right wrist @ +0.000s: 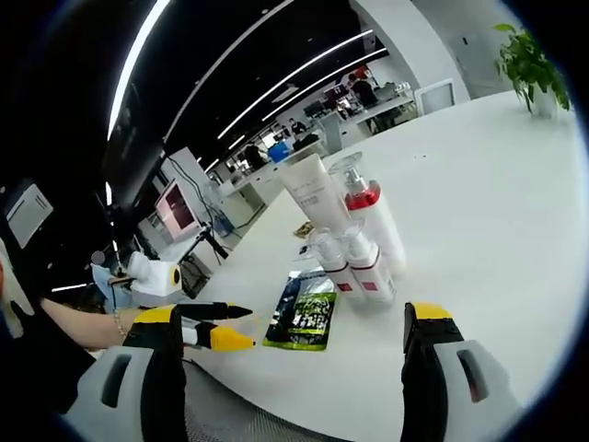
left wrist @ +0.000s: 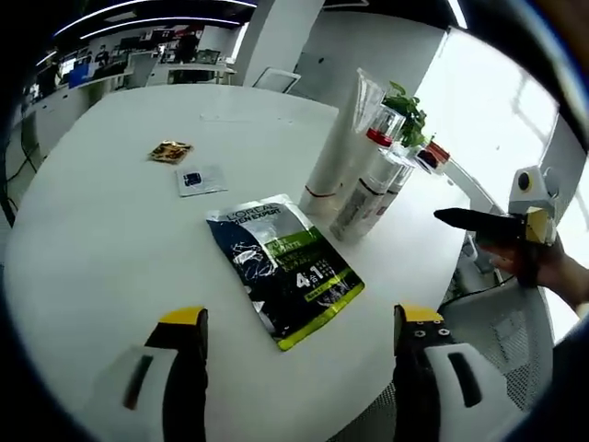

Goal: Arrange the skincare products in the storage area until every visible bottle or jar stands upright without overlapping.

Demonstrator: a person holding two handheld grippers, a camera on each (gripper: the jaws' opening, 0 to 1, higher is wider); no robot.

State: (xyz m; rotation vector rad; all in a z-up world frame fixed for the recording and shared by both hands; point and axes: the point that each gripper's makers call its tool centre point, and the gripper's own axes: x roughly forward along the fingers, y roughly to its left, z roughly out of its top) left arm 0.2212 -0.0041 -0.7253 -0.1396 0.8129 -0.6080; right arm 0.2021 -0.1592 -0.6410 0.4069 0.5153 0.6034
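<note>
Mid-frame on the white table [right wrist: 479, 184], upright bottles [right wrist: 354, 249] cluster above a flat dark sachet [right wrist: 306, 318] — right gripper [right wrist: 299, 345] jaws apart.

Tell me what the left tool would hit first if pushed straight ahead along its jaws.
Probably the dark sachet lying flat on the white table, directly ahead of the open left tool. The upright bottles stand beyond and right; depth is uncertain.

An open-plan office: rows of desks with monitors [right wrist: 276, 149] beyond the fingers, strip ceiling lights [right wrist: 276, 92], a white round table [left wrist: 110, 230].
</note>
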